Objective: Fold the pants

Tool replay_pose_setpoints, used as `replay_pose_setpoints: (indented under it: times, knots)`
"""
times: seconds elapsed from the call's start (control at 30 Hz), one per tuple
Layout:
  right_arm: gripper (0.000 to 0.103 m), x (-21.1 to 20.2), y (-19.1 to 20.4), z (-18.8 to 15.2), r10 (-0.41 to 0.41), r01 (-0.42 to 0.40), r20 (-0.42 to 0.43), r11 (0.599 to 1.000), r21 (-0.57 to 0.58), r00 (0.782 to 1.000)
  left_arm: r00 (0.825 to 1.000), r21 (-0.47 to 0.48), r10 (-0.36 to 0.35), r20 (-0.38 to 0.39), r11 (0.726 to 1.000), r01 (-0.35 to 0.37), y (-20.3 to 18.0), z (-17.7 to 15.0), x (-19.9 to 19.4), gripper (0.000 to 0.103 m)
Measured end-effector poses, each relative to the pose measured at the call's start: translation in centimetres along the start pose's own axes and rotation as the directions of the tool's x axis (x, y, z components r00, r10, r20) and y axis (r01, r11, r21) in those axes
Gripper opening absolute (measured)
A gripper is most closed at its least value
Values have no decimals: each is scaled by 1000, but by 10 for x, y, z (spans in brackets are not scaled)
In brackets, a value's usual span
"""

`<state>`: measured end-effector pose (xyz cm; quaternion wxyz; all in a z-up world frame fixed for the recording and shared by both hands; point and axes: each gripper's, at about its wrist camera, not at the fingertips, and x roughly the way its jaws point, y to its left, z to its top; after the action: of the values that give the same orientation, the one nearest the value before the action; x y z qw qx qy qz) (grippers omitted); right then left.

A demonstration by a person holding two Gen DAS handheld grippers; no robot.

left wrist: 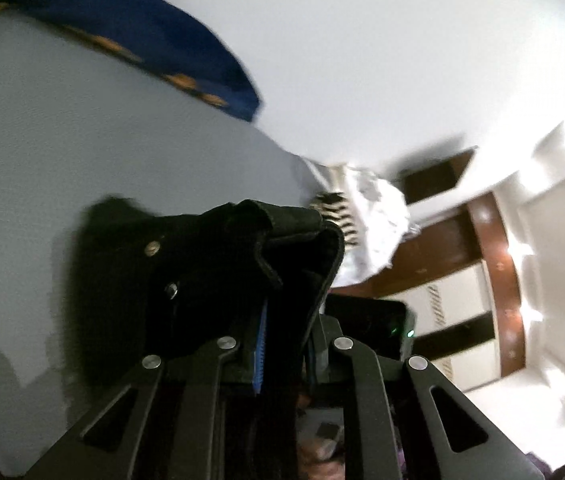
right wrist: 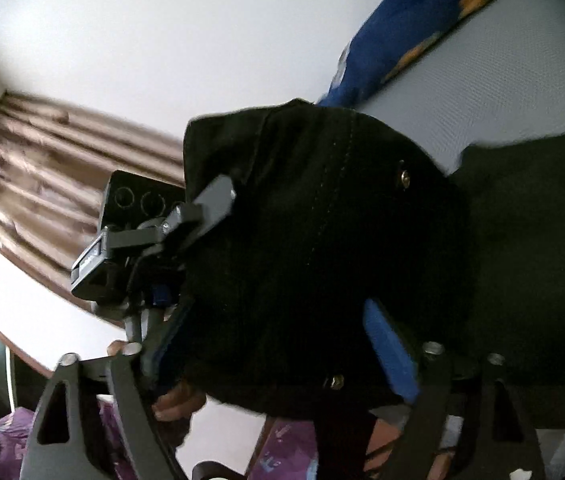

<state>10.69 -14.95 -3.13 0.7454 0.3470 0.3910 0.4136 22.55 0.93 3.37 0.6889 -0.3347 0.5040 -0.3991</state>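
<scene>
With both grippers up in the air, the black pants (right wrist: 322, 248) are off the bed and bunched at the waistband end, rivets and stitching showing close to the lens. From the left wrist view, the left gripper (left wrist: 282, 344) is closed down on a thick fold of that waistband, blue pads pressed either side of the cloth. From the right wrist view, the right gripper (right wrist: 274, 344) has cloth between its blue pads too, though its jaws stand wider and the fabric hides one pad, so the pinch looks real but loose.

My read: this is the lift-and-shake stage, early in the job, no fold made yet. What comes next calls for spreading the two grips apart along the waistband, letting the legs hang straight, then lowering the pants flat on the grey bed surface (left wrist: 62, 140).

Watch the surroundings. A blue patterned pillow (left wrist: 154, 36) lies at the far edge of the bed, a white crumpled cloth (left wrist: 378, 216) sits at its corner, and the two grippers are very near each other, so a clash is possible.
</scene>
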Motion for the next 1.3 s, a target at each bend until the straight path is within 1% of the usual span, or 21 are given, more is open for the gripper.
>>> replay_pose_setpoints:
  times: [0.1, 0.13, 0.2, 0.23, 0.27, 0.33, 0.4, 0.43, 0.5, 0.57, 0.63, 0.7, 0.8, 0.83, 0.87, 0.9, 0.93, 0.97, 1.07, 1.23, 1.3]
  knots:
    - [95, -55, -29, 9, 23, -25, 69, 999, 41, 997, 997, -10, -66, -30, 998, 66, -12, 10, 60, 19]
    - [95, -76, -44, 10, -1, -4, 91, 998, 59, 996, 995, -19, -86, -50, 996, 85, -12, 13, 80, 20]
    - [97, -104, -71, 10, -27, 13, 131, 994, 113, 991, 989, -43, -117, -88, 993, 113, -3, 15, 129, 31]
    - [97, -122, -91, 7, -34, 8, 157, 986, 166, 987, 983, -69, -144, -112, 988, 137, 3, 15, 141, 35]
    - [98, -135, -107, 5, -29, -8, 179, 979, 203, 983, 967, -105, -203, -157, 977, 188, 12, 15, 167, 37]
    - [98, -155, -138, -2, -46, -16, 212, 958, 285, 976, 968, -114, -175, -179, 981, 156, 19, 16, 189, 39]
    - [96, -163, -165, -12, -58, -27, 224, 933, 359, 973, 975, -69, -145, -169, 988, 135, 18, 17, 194, 42]
    - [95, -168, -173, -18, -15, -86, 265, 927, 364, 964, 978, -35, -128, -166, 992, 124, 14, 16, 191, 45]
    - [95, -172, -174, -19, 9, -115, 282, 925, 361, 959, 984, 47, -79, -157, 995, 87, 4, 14, 177, 60]
    - [96, -174, -175, -19, 20, -125, 283, 925, 358, 959, 989, 106, 3, -149, 994, 13, 2, 8, 157, 71]
    - [96, -182, -179, -22, 28, -129, 277, 926, 354, 960, 991, 126, 43, -124, 992, -28, 9, 1, 135, 73]
    - [95, -185, -179, -20, 10, -99, 250, 932, 349, 968, 992, 108, 66, -109, 993, -54, 23, -9, 120, 74]
    - [95, -177, -166, -13, -68, 10, 176, 950, 313, 982, 987, 66, 129, -97, 990, -123, 49, -26, 112, 75]
    - [93, -174, -161, -11, -106, 57, 153, 954, 296, 982, 985, 53, 144, -97, 989, -139, 56, -30, 113, 75]
    - [81, -168, -155, -6, -149, 109, 129, 955, 277, 980, 985, 36, 146, -97, 989, -143, 62, -33, 115, 75]
    - [57, -164, -151, -5, -189, 156, 107, 953, 261, 976, 987, 15, 134, -92, 991, -133, 67, -37, 113, 75]
    - [44, -156, -147, -4, -268, 245, 69, 940, 236, 961, 988, 3, 129, -81, 992, -129, 69, -39, 112, 75]
    - [23, -154, -147, -3, -315, 296, 51, 928, 226, 948, 989, -2, 132, -69, 991, -132, 70, -41, 111, 75]
    - [18, -161, -153, -2, -322, 293, 68, 917, 272, 944, 985, 32, 164, -58, 986, -162, 65, -46, 107, 75]
    - [16, -180, -126, 1, -322, 290, 151, 936, 200, 935, 975, 136, 219, -36, 968, -212, 47, -54, 103, 75]
    - [15, -193, -127, 0, -335, 303, 174, 935, 184, 926, 971, 171, 236, -28, 958, -228, 44, -56, 105, 80]
